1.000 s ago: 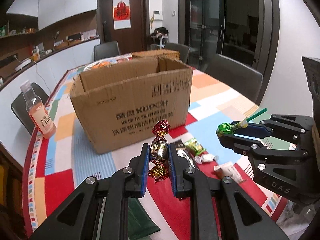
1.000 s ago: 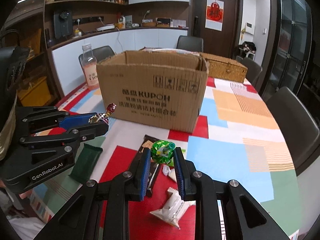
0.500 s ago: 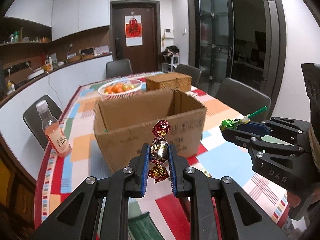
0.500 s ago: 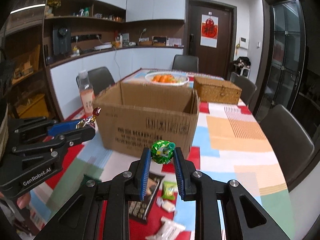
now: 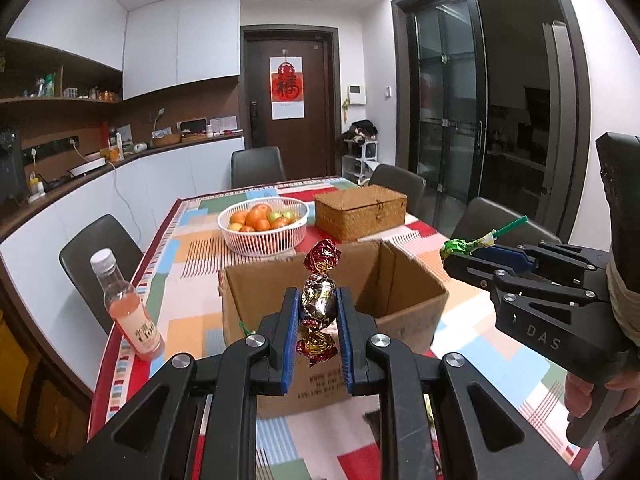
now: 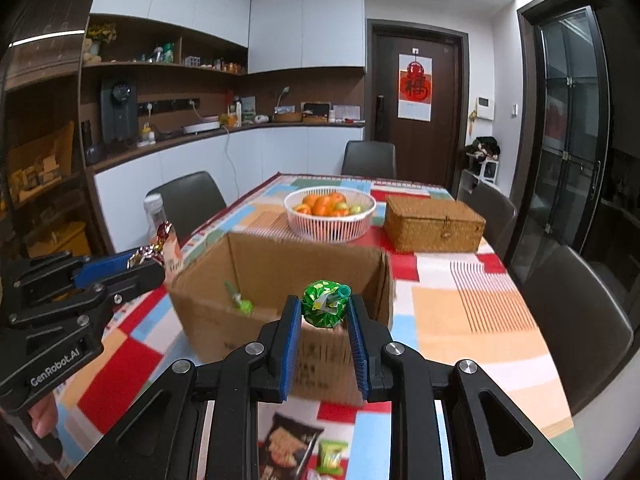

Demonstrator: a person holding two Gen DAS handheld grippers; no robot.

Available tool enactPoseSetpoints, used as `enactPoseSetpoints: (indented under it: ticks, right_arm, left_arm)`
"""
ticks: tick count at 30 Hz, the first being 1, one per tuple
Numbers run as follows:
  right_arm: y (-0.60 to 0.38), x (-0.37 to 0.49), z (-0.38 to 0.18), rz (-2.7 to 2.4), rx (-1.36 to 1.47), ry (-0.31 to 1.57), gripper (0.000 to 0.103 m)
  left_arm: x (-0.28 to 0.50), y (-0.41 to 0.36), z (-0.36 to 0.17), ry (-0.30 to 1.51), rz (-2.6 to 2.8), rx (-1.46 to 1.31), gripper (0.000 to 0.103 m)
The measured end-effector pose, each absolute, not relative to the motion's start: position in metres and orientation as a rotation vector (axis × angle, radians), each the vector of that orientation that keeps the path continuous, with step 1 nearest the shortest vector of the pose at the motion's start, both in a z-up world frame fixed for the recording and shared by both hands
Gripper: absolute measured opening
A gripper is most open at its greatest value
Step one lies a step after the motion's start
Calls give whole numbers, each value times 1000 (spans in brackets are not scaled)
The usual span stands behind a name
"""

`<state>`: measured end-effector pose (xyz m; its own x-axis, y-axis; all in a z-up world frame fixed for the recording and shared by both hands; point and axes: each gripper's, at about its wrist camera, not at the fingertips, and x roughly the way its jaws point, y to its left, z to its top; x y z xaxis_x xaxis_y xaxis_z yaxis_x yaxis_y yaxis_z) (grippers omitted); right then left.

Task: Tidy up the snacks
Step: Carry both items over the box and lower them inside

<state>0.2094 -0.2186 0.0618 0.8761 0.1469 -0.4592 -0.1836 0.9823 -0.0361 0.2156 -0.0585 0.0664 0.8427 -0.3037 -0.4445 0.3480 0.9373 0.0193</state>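
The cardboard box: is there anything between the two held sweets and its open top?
Nothing visible blocks it. The cardboard box is open at the top, with its near wall just ahead of both sweets. The foil candy and the green lollipop are each clamped above that wall. Inside lies only another lollipop.

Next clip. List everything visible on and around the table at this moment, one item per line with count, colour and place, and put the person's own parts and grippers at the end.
cardboard box: one, brown, open, table centre
lollipop in box: one, green, on box floor
fruit basket: one, white, oranges inside, behind box
wicker box: one, tan, lid closed, right of basket
drink bottle: one, pink drink, white cap, table's left edge
snack packets: a few, dark and green, near edge of table
tablecloth: one, multicoloured patchwork
chairs: several, dark, around table
foil candy: one, red and gold, in left gripper
green lollipop: one, in right gripper
hand: part, under right gripper
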Motion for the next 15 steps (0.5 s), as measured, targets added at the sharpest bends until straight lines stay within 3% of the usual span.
enactPoseSetpoints:
  ticks: [15]
  right_arm:
    - [-212,294,61,201,-46,599,25]
  left_arm:
    - [291,-53,67,566,-355,35,19]
